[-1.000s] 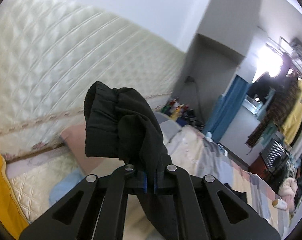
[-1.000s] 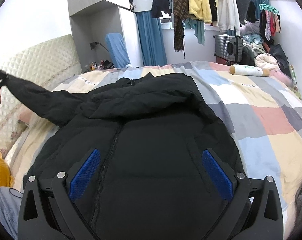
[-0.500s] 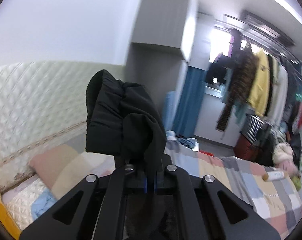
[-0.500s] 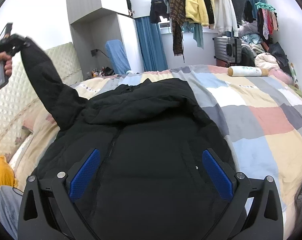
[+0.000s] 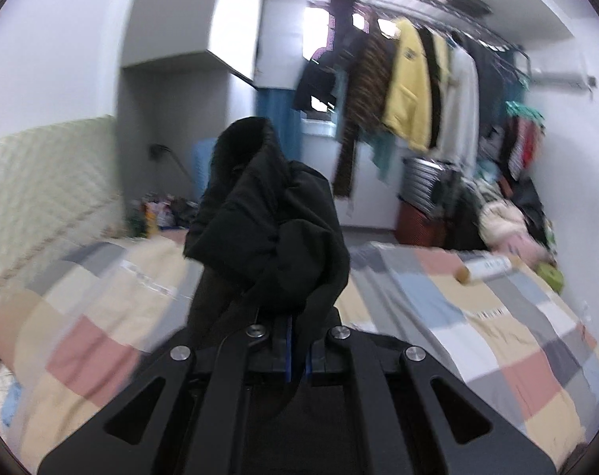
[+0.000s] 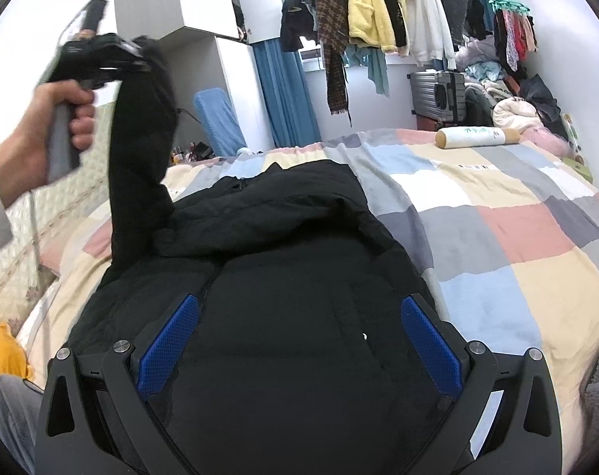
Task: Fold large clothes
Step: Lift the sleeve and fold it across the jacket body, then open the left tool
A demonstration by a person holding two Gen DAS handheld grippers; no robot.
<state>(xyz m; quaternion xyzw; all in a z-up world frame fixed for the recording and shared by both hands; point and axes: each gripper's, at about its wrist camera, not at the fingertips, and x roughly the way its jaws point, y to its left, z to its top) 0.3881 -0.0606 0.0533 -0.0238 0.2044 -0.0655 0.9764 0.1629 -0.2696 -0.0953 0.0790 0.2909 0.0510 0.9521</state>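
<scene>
Item: black jacket (image 6: 283,277), laid flat and front-up on a bed covered by a patchwork quilt (image 6: 509,233), with its hood toward the far end. One sleeve (image 6: 141,150) was raised clear of the bed, its cuff (image 5: 255,198) clamped in the left tongs (image 5: 297,350), which were gripped by a hand (image 6: 50,130) and closed fully on the fabric. The right tongs (image 6: 299,344) were held apart over the jacket's lower body, nothing between the blue pads (image 6: 428,344).
</scene>
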